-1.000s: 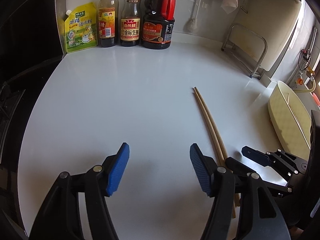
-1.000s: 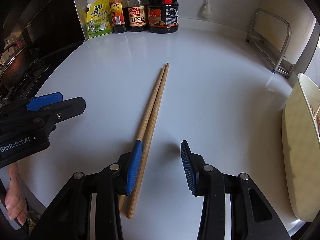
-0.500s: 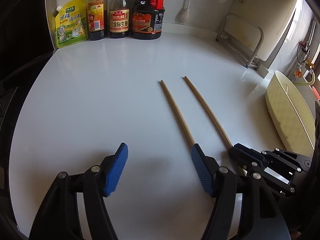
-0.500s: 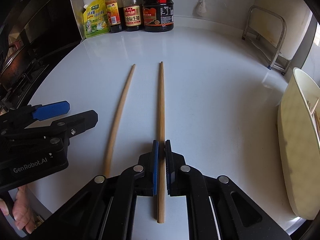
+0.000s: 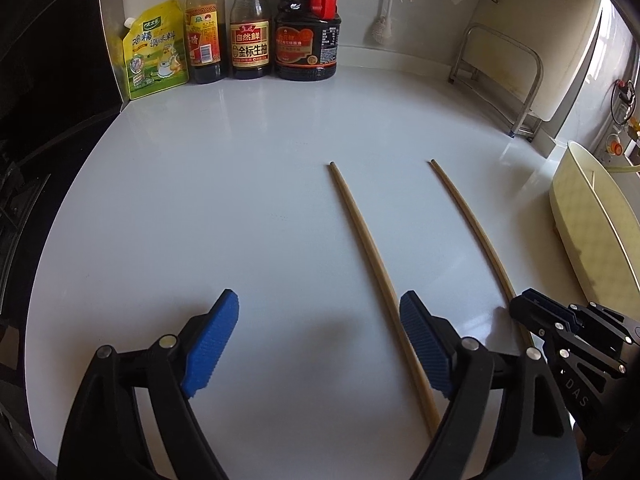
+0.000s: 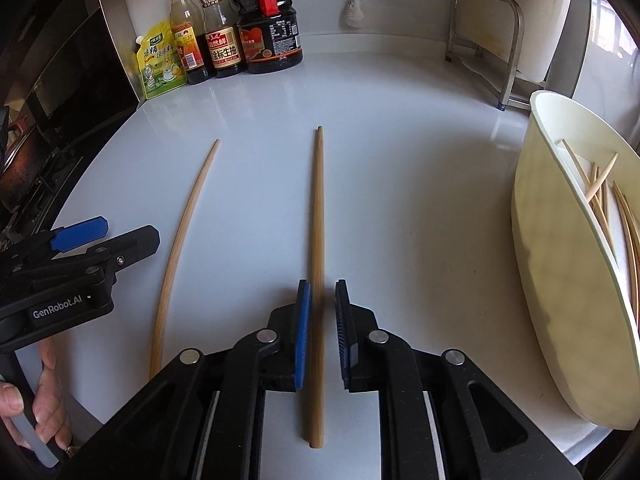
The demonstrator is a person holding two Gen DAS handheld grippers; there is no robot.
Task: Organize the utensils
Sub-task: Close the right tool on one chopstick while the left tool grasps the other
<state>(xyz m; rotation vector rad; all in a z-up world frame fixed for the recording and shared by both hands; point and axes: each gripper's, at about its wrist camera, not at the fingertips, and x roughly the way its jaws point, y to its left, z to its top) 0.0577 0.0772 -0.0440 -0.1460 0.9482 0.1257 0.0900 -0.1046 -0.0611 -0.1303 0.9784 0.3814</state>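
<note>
Left tool (image 5: 318, 346) wide, jaws opening; right tool (image 6: 320, 328) narrow, jaws parting, both angled down.

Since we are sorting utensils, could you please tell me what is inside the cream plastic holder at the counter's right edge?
The cream holder contains several wooden chopsticks leaning in a loose bundle behind a divider. Their lower ends and the holder's bottom are hidden by its wall.
</note>
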